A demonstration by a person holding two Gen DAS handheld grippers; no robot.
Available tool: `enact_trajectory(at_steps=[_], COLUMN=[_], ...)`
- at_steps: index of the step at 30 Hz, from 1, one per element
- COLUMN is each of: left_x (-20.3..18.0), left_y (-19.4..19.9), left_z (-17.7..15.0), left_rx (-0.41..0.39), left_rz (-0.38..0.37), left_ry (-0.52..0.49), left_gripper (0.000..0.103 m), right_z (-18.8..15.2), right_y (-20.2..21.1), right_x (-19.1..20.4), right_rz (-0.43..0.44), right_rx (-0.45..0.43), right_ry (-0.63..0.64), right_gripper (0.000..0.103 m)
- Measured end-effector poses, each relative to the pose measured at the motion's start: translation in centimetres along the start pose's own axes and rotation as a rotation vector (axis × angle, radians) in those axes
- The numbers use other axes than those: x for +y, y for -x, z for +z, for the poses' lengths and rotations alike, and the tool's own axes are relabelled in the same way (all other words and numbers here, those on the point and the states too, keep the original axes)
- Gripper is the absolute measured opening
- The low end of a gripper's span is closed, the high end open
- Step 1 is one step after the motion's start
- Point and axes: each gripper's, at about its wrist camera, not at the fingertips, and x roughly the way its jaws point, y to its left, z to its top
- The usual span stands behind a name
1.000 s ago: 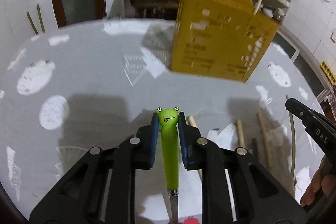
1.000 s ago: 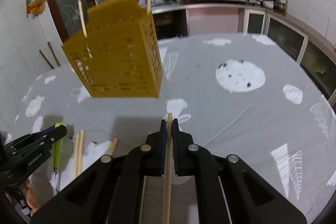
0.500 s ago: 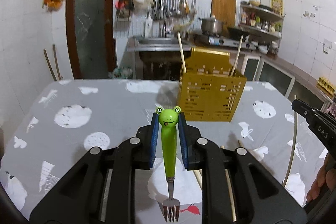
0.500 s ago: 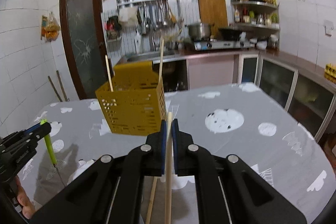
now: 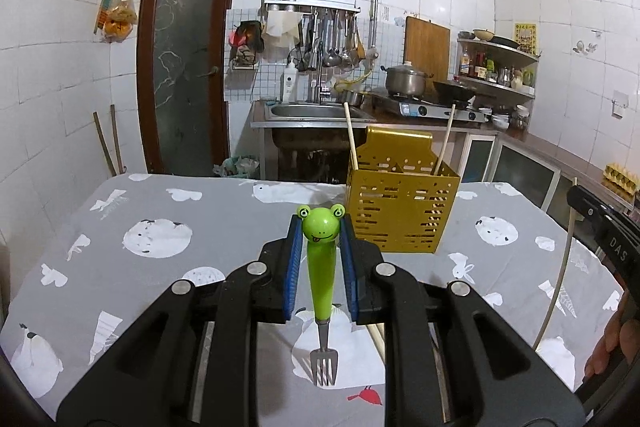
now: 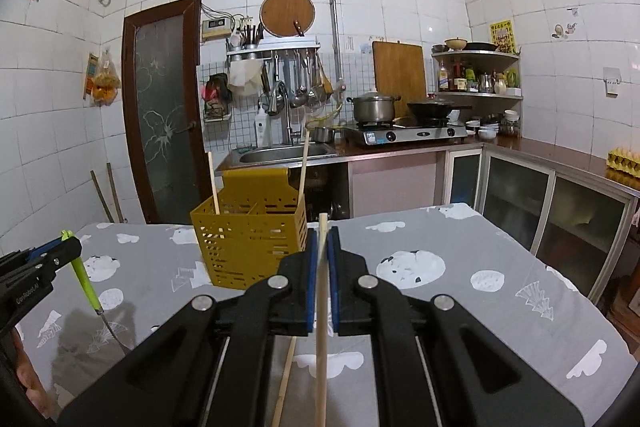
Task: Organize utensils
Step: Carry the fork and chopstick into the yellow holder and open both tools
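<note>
Both grippers have risen off the table. Nearest, the left gripper [image 5: 320,227] clamps a frog-handled fork [image 5: 321,267]; the right gripper [image 6: 322,239] pinches a chopstick [image 6: 321,327]. Beyond stands the yellow caddy [image 6: 250,243], two chopsticks inside. Carrying step; next, lower each into a compartment.
</note>
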Motion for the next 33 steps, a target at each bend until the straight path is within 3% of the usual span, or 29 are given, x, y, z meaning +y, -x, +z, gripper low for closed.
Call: enact_trajectory(at_steps=[19,26,33], left_x=[-0.7,-1.4,-3.0], left_y=[1.3,0.7,-0.7], left_z=[2.4,6.2,11.9], left_rx=[-0.065,-0.118,-0.237], left_rz=[-0.045,-0.089,-0.107], left_ry=[0.007,0.018,0.011], left_gripper=[0.018,0.018,0.018], right_z=[1.3,5.2,10.4], right_y=[0.1,-0.2,-2.3], right_x=[0.1,0.2,1.4], right_rz=[0.01,0.045,0.072], right_rx=[-0.045,-0.108,-0.211], right_ry=[-0.007,-0.04,-0.05], right_gripper=[0.006,0.006,0.006])
